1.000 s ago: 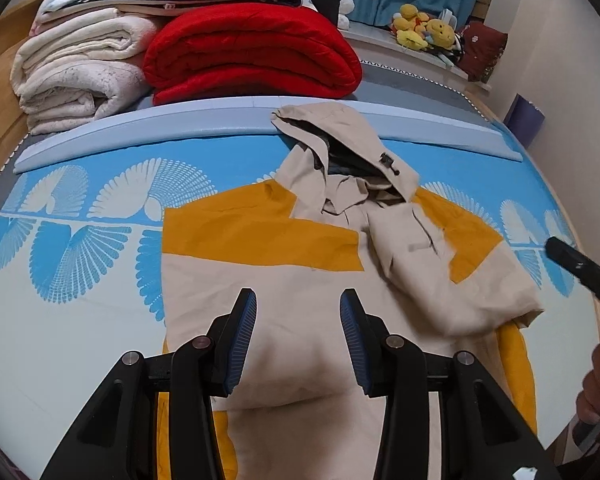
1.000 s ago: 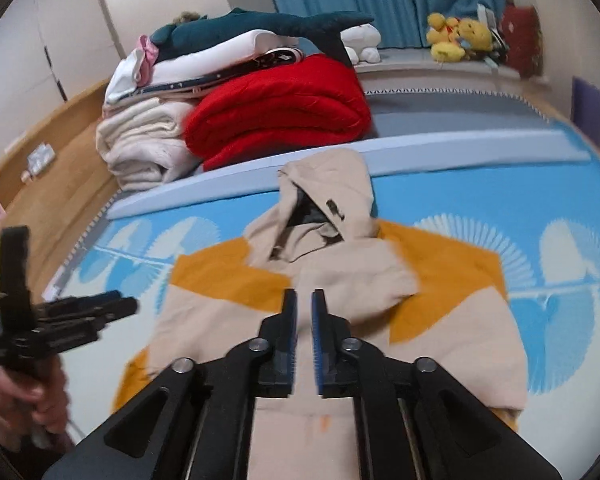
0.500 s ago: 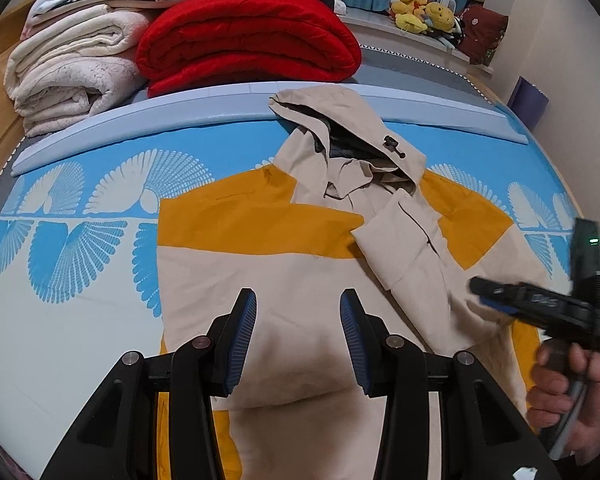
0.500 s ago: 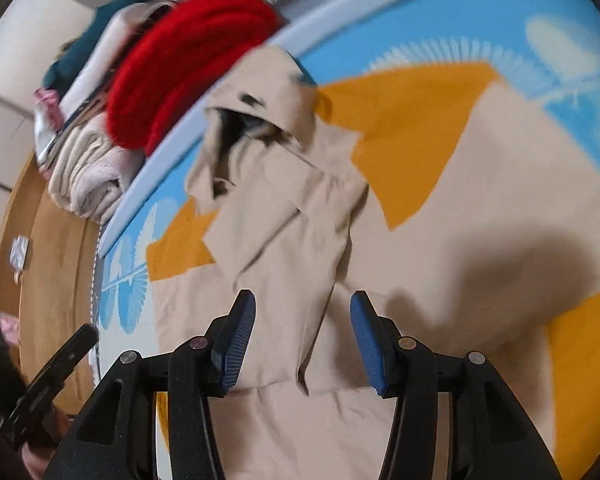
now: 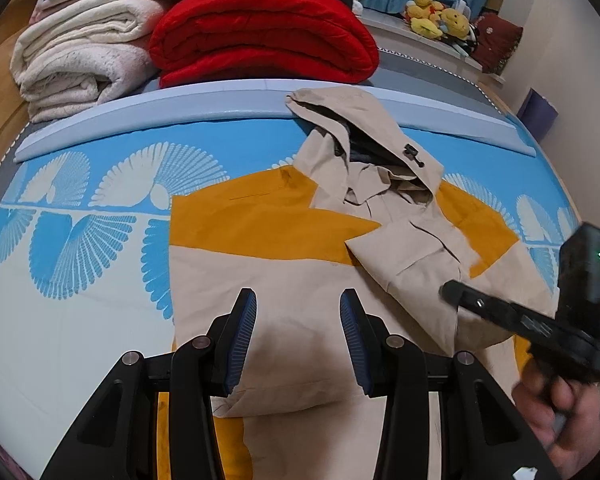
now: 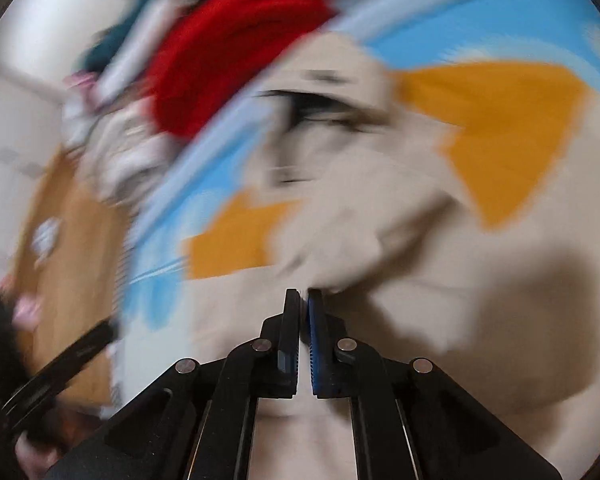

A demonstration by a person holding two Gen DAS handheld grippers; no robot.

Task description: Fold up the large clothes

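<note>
A beige and mustard hooded jacket (image 5: 300, 272) lies flat on the blue patterned bed sheet (image 5: 80, 248), hood toward the far side, one sleeve folded across the chest. My left gripper (image 5: 298, 312) is open and empty above the jacket's lower body. In the left wrist view my right gripper (image 5: 452, 294) reaches in from the right, over the folded sleeve. The right wrist view is blurred by motion; there my right gripper (image 6: 304, 300) is shut on a fold of beige jacket fabric (image 6: 340, 248).
A folded red quilt (image 5: 260, 36) and cream blankets (image 5: 80, 60) are stacked at the bed's far end behind a pale blue bolster (image 5: 180, 104). Plush toys (image 5: 436, 20) sit on a far ledge. A wall (image 5: 580, 60) stands at the right.
My right gripper opened, came in over the jacket's right side, then shut on the sleeve fabric. It is moving fast now. The left gripper stayed open and nearly still.
</note>
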